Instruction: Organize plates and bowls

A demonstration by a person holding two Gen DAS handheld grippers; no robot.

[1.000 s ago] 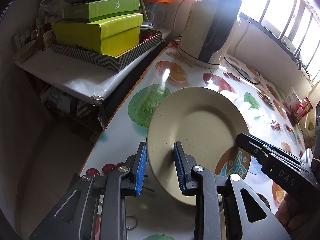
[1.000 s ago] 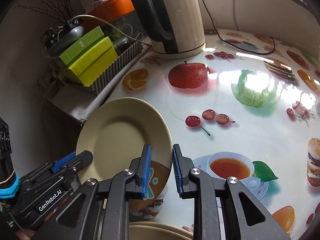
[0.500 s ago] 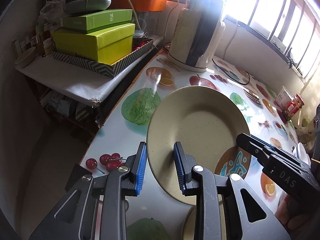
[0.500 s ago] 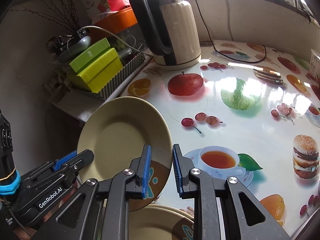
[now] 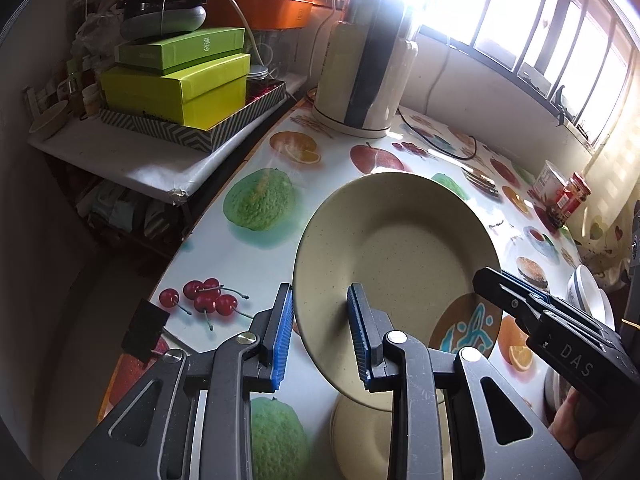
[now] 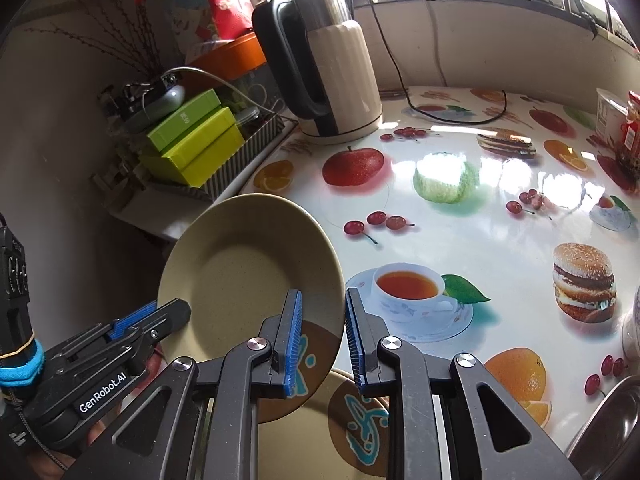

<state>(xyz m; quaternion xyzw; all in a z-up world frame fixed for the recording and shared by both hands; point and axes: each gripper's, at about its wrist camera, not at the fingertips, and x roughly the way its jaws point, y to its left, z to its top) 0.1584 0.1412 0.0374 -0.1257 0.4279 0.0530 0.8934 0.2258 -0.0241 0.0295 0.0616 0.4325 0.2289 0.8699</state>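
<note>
A: What does the plate (image 5: 394, 256) look like?

B: Round, shallow, matte beige with fine dark speckles, a wide flat rim, and a brown patch with a turquoise squiggle on one edge. It is tilted in the air, off the worktop (image 5: 256, 256).

A: Who has it?

B: Both tongs. The left tongs (image 5: 320, 336) are clamped on its near rim, blue ribbed pads on either face. The right tongs (image 6: 322, 338) are clamped on the rim at the brown patch.

A: Where is it against the kettle (image 6: 328, 68)?

B: Well in front of the kettle, towards the cameras, above a second plate (image 6: 316, 432) of the same beige with the same patch, which lies flat.

A: And the surfaces?

B: The worktop is glossy white, printed with fruit, cherries, a teacup and a burger. The kettle is cream, ribbed, with a black handle and a steel top.
</note>
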